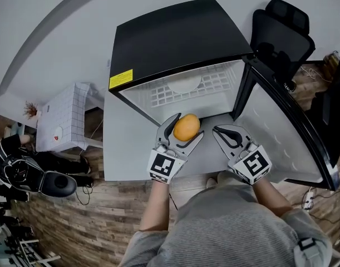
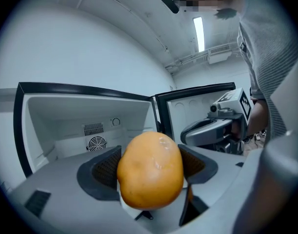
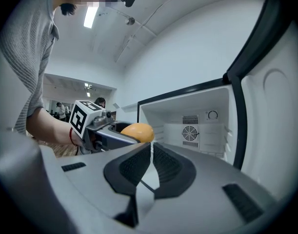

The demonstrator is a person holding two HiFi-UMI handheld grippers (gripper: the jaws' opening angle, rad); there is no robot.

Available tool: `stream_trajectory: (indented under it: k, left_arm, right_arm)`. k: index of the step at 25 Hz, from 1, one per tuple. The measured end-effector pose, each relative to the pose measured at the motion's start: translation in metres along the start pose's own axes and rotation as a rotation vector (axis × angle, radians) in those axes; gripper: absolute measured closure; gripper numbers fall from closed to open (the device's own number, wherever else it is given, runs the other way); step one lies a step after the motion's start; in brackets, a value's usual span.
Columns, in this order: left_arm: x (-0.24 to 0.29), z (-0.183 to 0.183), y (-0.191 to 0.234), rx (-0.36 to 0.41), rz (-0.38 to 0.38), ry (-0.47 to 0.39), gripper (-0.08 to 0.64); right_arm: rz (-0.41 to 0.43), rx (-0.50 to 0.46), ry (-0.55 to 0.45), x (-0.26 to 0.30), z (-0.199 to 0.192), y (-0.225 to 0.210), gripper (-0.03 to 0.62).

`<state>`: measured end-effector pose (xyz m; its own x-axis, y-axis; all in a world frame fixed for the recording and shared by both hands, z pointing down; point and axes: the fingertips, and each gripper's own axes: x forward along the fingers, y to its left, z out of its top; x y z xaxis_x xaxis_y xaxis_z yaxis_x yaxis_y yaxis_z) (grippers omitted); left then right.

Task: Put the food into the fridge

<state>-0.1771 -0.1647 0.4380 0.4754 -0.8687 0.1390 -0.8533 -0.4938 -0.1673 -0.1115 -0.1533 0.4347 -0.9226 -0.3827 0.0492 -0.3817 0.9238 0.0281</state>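
An orange round fruit [image 1: 186,127] [image 2: 150,170] sits between the jaws of my left gripper [image 1: 185,128] [image 2: 149,167], which is shut on it just in front of the open black mini fridge [image 1: 175,43]. The fridge's white inside [image 2: 90,118] shows a fan grille at the back and a wire shelf [image 1: 192,88]. My right gripper [image 1: 225,132] [image 3: 151,164] is to the right of the fruit, shut with nothing between its pads. From the right gripper view the fruit [image 3: 137,131] shows in the left gripper, beside the fridge opening.
The fridge door [image 1: 286,132] stands open to the right, close to my right gripper. A black office chair [image 1: 281,29] is behind the door. A white gridded box [image 1: 67,118] and a black bag [image 1: 25,168] lie on the wooden floor at the left.
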Motion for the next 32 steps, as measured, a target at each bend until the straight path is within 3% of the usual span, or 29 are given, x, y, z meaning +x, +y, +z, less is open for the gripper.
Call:
stream_trajectory:
  k: [15, 32]
  left_arm:
    - [0.056, -0.018, 0.046, 0.043, 0.013, 0.071, 0.187]
    - [0.112, -0.041, 0.111, -0.010, 0.053, 0.098, 0.187]
  right_arm:
    - [-0.051, 0.035, -0.022, 0.007, -0.010, -0.025, 0.578]
    - [-0.031, 0.038, 0.049, 0.014, -0.026, -0.027, 0.578]
